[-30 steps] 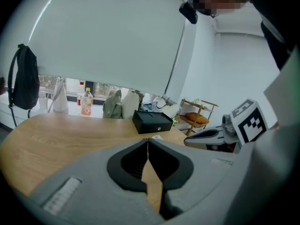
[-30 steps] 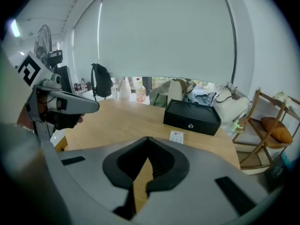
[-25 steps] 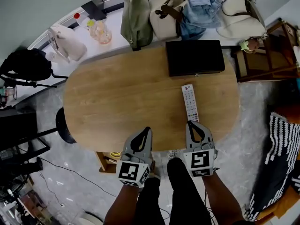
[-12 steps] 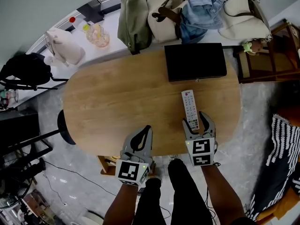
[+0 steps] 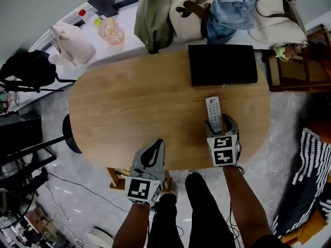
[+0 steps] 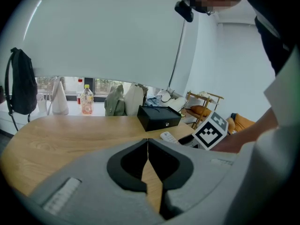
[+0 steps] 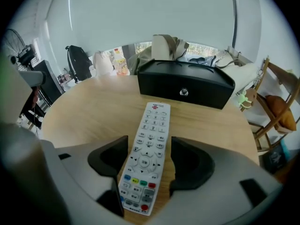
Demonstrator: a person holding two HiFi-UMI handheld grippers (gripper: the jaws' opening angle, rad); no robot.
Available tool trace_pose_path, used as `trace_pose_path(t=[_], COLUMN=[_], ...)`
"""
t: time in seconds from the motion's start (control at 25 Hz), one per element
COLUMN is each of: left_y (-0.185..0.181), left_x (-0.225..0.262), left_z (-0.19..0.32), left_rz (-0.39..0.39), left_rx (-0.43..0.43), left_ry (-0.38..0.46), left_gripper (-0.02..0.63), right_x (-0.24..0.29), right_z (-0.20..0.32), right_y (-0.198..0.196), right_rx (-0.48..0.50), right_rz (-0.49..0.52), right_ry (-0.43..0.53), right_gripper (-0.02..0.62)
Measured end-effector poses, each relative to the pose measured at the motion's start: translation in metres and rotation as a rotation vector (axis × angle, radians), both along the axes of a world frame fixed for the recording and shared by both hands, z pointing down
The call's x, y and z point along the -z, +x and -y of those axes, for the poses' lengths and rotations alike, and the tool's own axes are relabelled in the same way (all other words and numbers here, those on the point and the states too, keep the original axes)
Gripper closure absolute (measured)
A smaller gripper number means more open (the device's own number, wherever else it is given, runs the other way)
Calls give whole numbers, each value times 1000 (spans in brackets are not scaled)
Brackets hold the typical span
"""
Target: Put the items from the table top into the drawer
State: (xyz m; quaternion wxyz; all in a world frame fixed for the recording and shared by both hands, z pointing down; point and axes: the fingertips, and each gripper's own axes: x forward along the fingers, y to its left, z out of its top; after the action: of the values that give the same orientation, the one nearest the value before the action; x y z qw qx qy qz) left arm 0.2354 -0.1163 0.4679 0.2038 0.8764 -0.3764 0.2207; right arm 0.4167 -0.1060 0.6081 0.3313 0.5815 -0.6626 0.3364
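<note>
Right hand-held gripper (image 5: 218,123) lowered to worktop (image 5: 139,107) within last second. Jaws just opened wide, straddling remote (image 7: 149,146), pads not pressing. Remote flat, near black box (image 5: 222,64). Left hand-held gripper (image 6: 148,146) closed, empty. Grasp judged imminent.

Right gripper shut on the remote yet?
Open. The right gripper jaws have just been opening and straddle the remote, which lies flat on the table. Bare table shows between the remote and the right jaw.

Ledge (image 5: 129,41) beyond: olive bag (image 5: 152,17), cream bag (image 5: 187,9), blue denim garment (image 5: 230,12), drink bottle (image 5: 110,32). Right: wooden chair (image 5: 305,66). Left: black backpack (image 5: 28,68).
</note>
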Motion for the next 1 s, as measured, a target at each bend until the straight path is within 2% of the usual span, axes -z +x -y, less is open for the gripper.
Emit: trace_pose_path(t=[0.24,0.32,0.4,0.64,1.0], left_y=[-3,-2,-3,-19,-61], left_x=[-3,0,3,0,1], left_z=[1,3,4,-1,-31], left_rz=[-12,-19,-25,-34,-48], left_rx=[23,26,31,52,91], left_ry=[-7,-2,4,18,16], left_gripper=[588,588,588,588,588], right_x=[-2,-1,-1,7,48], right_z=[8,11,11,9,-1], right_y=[-1,-2,-1,-7,-52], right_rx=[18,23,21,46,112], right_rz=[-5,-8,-12,-26,-27], right_ry=[-13,-11,-13,-1,84], right_gripper=[331,365,371,381,383])
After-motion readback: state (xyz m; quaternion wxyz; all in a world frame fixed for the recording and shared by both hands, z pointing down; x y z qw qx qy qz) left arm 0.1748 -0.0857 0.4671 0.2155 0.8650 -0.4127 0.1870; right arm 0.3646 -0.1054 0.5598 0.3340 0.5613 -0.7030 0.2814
